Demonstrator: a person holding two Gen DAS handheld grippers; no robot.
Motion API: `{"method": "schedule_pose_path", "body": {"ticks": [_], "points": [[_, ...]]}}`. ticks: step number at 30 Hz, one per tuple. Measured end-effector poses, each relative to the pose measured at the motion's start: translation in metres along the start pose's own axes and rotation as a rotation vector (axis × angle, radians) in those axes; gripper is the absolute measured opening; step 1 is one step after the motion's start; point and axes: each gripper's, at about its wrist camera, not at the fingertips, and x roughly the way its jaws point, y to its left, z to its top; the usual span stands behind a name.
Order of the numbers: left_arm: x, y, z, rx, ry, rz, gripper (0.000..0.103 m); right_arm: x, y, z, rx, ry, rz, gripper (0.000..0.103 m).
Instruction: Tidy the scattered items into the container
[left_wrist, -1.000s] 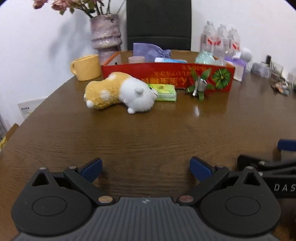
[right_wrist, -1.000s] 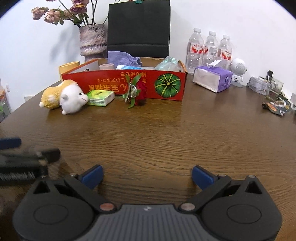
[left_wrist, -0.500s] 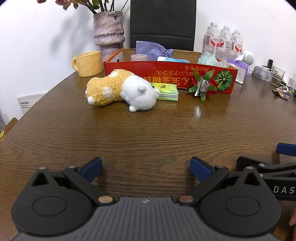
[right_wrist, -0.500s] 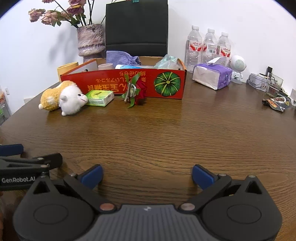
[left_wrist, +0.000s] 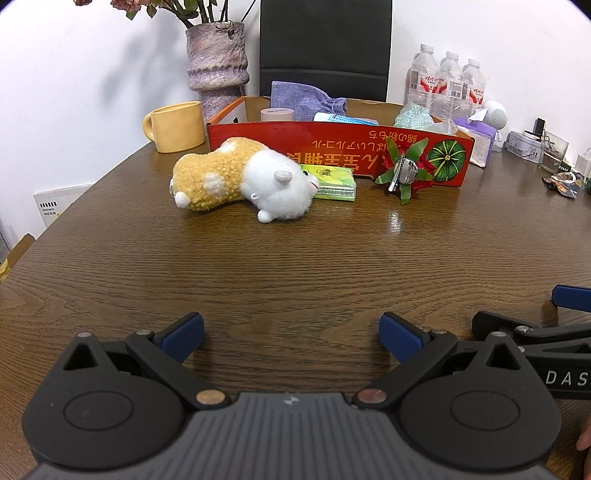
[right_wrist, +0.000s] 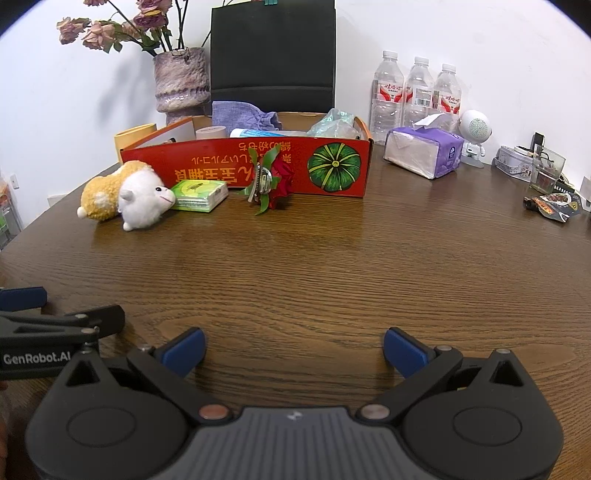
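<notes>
A red cardboard box (left_wrist: 340, 151) (right_wrist: 243, 166) stands at the far side of the brown table, holding a purple pouch, a tape roll, a tube and a crumpled plastic bag. In front of it lie a yellow-and-white plush toy (left_wrist: 240, 181) (right_wrist: 125, 195), a green packet (left_wrist: 334, 181) (right_wrist: 199, 194) and a red flower hair clip with green leaves (left_wrist: 404, 175) (right_wrist: 267, 182). My left gripper (left_wrist: 291, 332) is open over bare table near the front edge, far from the items. My right gripper (right_wrist: 293, 347) is open too, just to its right, with nothing between its fingers.
A yellow mug (left_wrist: 175, 127) and a flower vase (left_wrist: 216, 61) stand left of the box. Three water bottles (right_wrist: 417, 96), a purple tissue pack (right_wrist: 424, 155), a white round gadget (right_wrist: 474, 133) and small clutter (right_wrist: 554, 201) sit at the right. A black chair (right_wrist: 273, 51) is behind.
Both grippers have risen and tilted a little, so the box and items sit lower in each view. Nothing on the table has moved; both stay open.
</notes>
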Motion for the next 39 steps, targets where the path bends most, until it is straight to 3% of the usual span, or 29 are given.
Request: {"method": "schedule_pose_path", "body": {"ticks": [12, 15, 17, 21, 25, 33, 34, 37, 39], "points": [[-0.002, 0.004, 0.003, 0.000, -0.018, -0.009, 0.103, 0.004, 0.000, 0.007, -0.024, 0.026, 0.038, 0.103], [-0.004, 0.017, 0.013, -0.036, -0.048, -0.062, 0.103, 0.008, -0.004, 0.016, -0.033, 0.038, 0.112, 0.101], [-0.002, 0.026, 0.024, -0.059, -0.060, -0.075, 0.103, 0.010, -0.006, 0.025, -0.040, 0.033, 0.149, 0.093], [0.009, 0.035, 0.050, -0.024, -0.082, -0.079, 0.103, 0.024, -0.010, 0.059, -0.092, -0.032, 0.125, 0.092], [0.025, 0.030, 0.073, 0.044, -0.105, -0.065, 0.103, 0.060, -0.012, 0.094, -0.111, -0.029, 0.137, 0.074], [0.060, 0.011, 0.085, 0.109, -0.098, -0.064, 0.103, 0.115, 0.000, 0.121, -0.144, -0.005, 0.143, 0.068], [0.062, 0.010, 0.086, 0.109, -0.097, -0.063, 0.103, 0.118, 0.001, 0.122, -0.143, -0.007, 0.139, 0.062], [0.058, 0.009, 0.085, 0.115, -0.094, -0.088, 0.103, 0.124, 0.001, 0.125, -0.141, -0.020, 0.140, 0.031], [0.050, 0.008, 0.081, 0.144, -0.108, -0.115, 0.103, 0.119, -0.001, 0.121, -0.154, -0.002, 0.201, 0.030]]}}
